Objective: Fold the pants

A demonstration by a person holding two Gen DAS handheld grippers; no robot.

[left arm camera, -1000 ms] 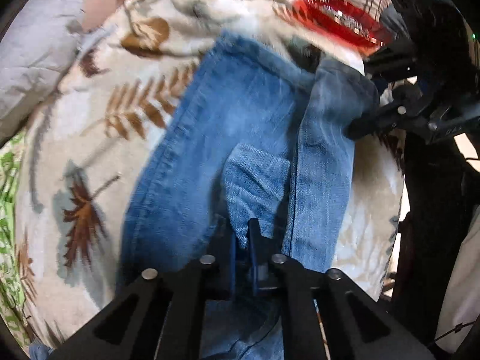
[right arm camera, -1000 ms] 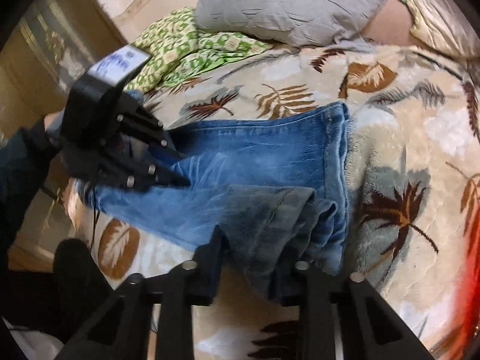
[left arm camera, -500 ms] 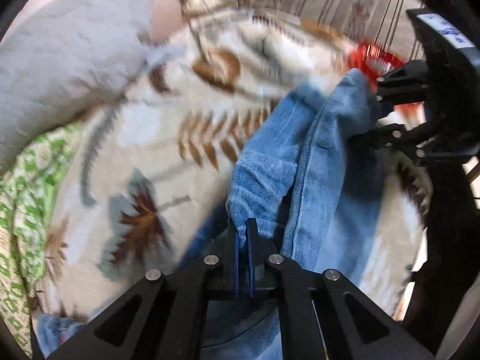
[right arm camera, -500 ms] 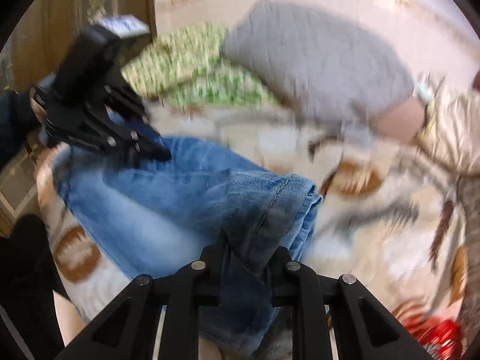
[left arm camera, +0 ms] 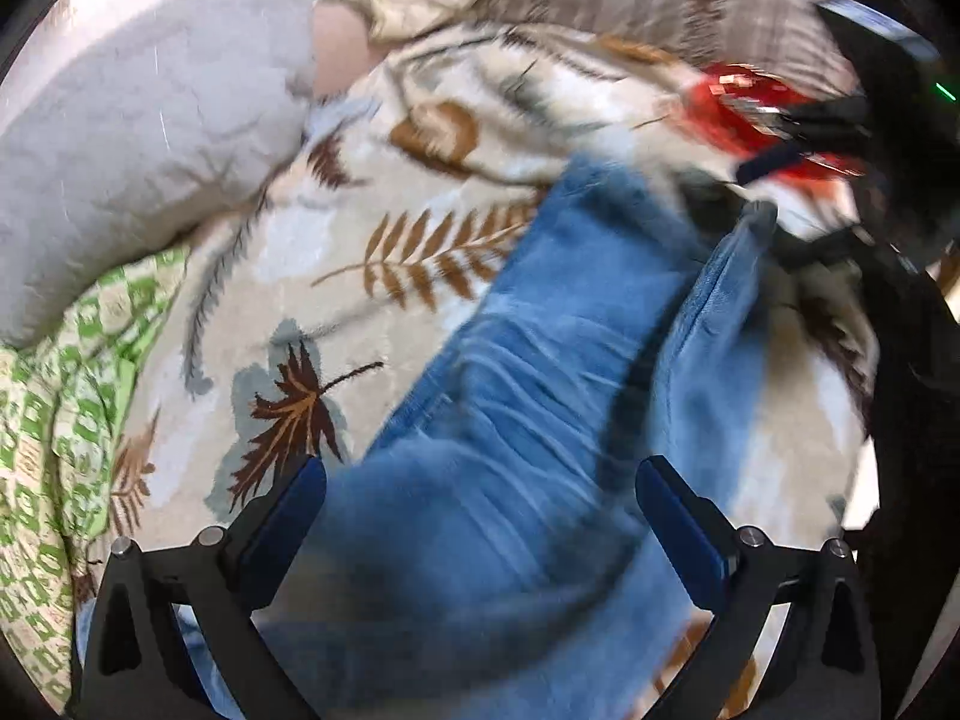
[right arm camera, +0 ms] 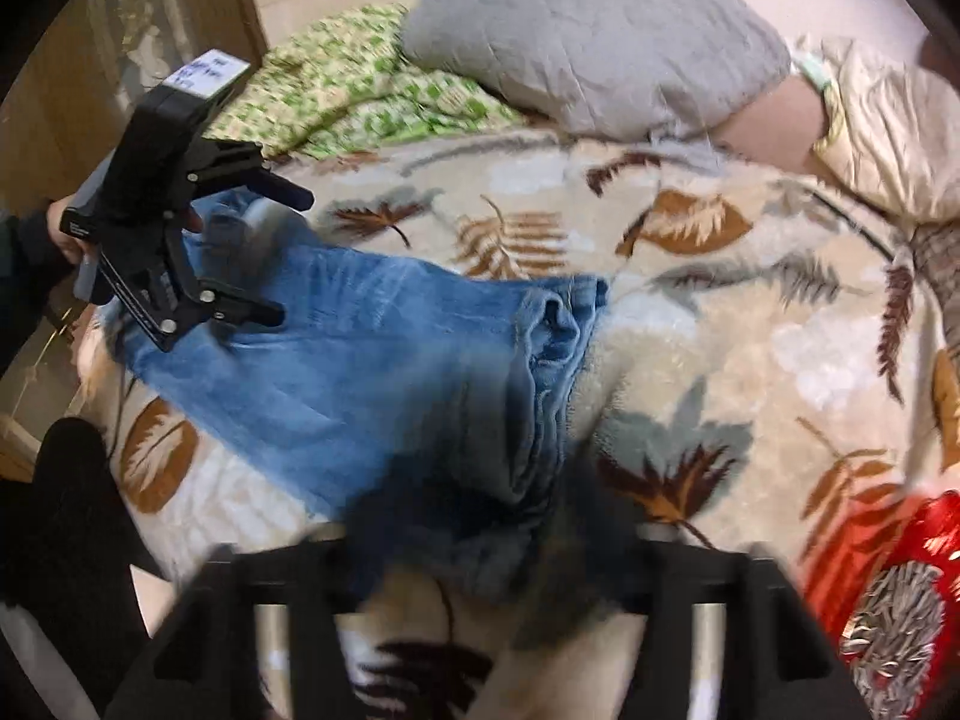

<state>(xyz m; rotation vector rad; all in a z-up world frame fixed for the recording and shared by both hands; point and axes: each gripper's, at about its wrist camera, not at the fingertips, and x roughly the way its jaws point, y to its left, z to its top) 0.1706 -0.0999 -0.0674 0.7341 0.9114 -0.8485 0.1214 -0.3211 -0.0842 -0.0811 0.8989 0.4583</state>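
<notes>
The blue jeans [left arm camera: 528, 396] lie folded over on a leaf-print blanket [left arm camera: 360, 276]. My left gripper [left arm camera: 480, 510] is open, its blue-padded fingers spread wide over the near end of the jeans, holding nothing. It also shows in the right wrist view [right arm camera: 282, 258], open above the jeans' far end. The jeans [right arm camera: 384, 354] lie flat there, with bunched hems [right arm camera: 552, 330] at their right end. My right gripper [right arm camera: 486, 546] is blurred by motion, its jaws spread wide just behind the fold. In the left wrist view it [left arm camera: 774, 180] sits at the upper right, blurred.
A grey pillow [right arm camera: 594, 42] and a green patterned cloth [right arm camera: 360, 96] lie at the bed's far side. A red shiny packet [right arm camera: 888, 588] lies on the blanket at the right. A wooden panel [right arm camera: 90, 90] stands at the left.
Both grippers were shut on the jeans and have let go. The jeans, lifted half a second ago, now lie folded flat on the blanket.
</notes>
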